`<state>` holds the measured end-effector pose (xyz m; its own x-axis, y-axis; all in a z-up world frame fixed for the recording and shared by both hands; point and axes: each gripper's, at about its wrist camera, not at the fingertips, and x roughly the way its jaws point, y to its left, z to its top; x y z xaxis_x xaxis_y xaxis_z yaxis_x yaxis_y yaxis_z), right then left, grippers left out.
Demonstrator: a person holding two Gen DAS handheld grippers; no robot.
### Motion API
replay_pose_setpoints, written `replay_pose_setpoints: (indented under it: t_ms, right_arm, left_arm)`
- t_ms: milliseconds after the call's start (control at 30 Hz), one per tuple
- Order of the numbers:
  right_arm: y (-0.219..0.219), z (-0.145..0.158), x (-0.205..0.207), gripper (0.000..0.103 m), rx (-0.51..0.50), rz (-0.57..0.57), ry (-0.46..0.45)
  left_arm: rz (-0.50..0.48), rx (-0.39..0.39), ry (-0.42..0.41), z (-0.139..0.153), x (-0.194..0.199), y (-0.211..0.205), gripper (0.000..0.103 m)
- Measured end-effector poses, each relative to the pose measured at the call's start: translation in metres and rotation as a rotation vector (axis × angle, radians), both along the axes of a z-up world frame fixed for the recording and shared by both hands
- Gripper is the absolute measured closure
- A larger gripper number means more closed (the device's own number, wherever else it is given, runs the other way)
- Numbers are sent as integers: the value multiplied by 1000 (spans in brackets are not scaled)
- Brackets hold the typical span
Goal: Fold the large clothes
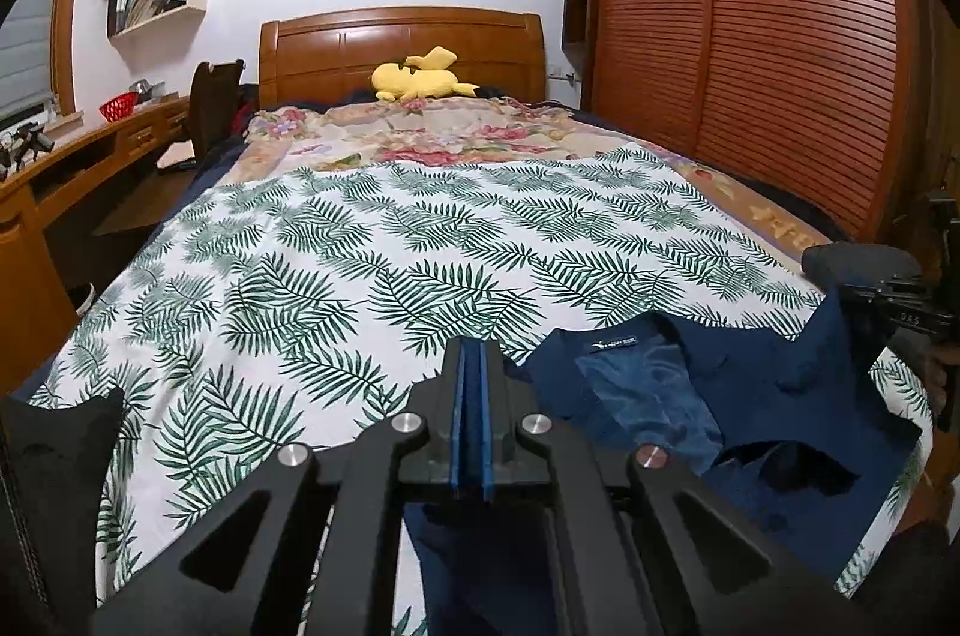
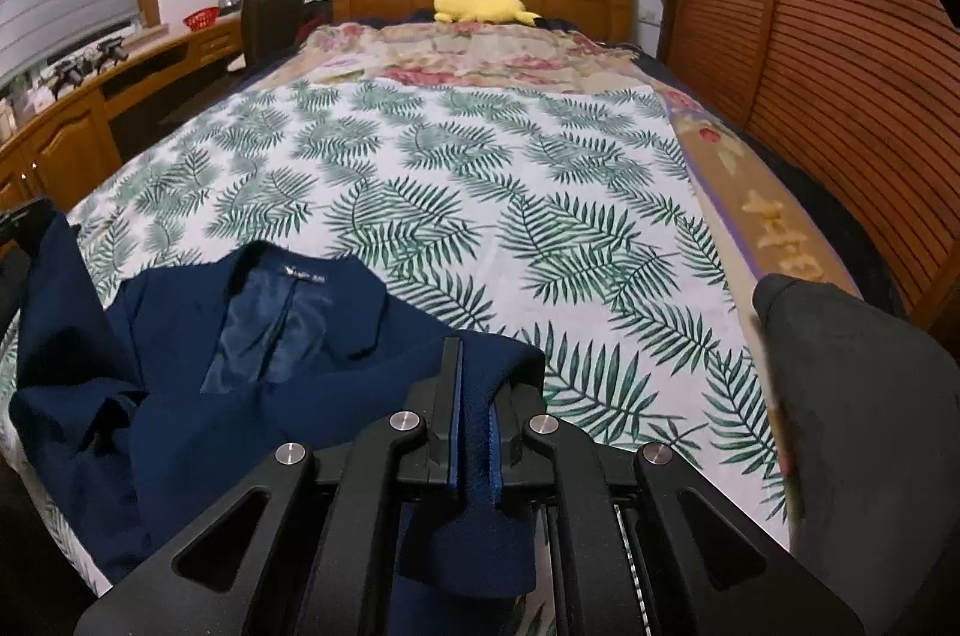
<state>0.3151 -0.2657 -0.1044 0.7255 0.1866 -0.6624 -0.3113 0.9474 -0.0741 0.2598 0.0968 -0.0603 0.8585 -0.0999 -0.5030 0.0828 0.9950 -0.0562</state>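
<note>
- Navy blue woven jacket (image 2: pixel 180 396) with a glossy satin lining and a small white neck label, lying crumpled at the near end of the bed, collar opened toward 12 o'clock.
- Left black two-finger gripper with blue pads (image 1: pixel 472 372): pads pressed together on a thin fold of the navy cloth, at 9 o'clock of the collar.
- Right black two-finger gripper with blue pads (image 2: pixel 474 384): clamped on a thicker, pebbly fold of the same jacket, at 3 o'clock of the collar.
- Under the jacket, a smooth white cotton sheet printed with green fern leaves (image 1: pixel 360 246), spread flat over the bed.
- Beyond at 12 o'clock, a rumpled beige floral quilt (image 1: pixel 420 132).
- On it, a soft yellow plush toy (image 1: pixel 420 78), against the curved panelled brown wooden headboard (image 1: pixel 402 36).
- At 3 o'clock, ribbed reddish wooden louvred wardrobe doors (image 1: pixel 750 36).
- At 9 o'clock, a long wooden desk (image 1: pixel 72 156) bearing a red mesh basket (image 1: pixel 118 106).
</note>
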Motion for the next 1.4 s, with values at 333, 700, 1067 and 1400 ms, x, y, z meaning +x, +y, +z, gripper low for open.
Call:
replay_pose_setpoints:
  t_ms: [333,700,1067,1400]
  right_arm:
    - [8,-4,-17,52,-72,-59,-70]
    - [45,-11,-43,46,-54,59,-54]
    - [94,-45,-77,46,-84,214,57]
    - [84,-74,-58,93,-256,161,142]
  left_arm:
    - [7,-20,0,-6,-3,14,99]
    - [-49,-59,4,-12,-30,25,81]
    - [-113,-74,9,-20,-60,19,67]
    - [-114,-63,46,-42,-70,19,67]
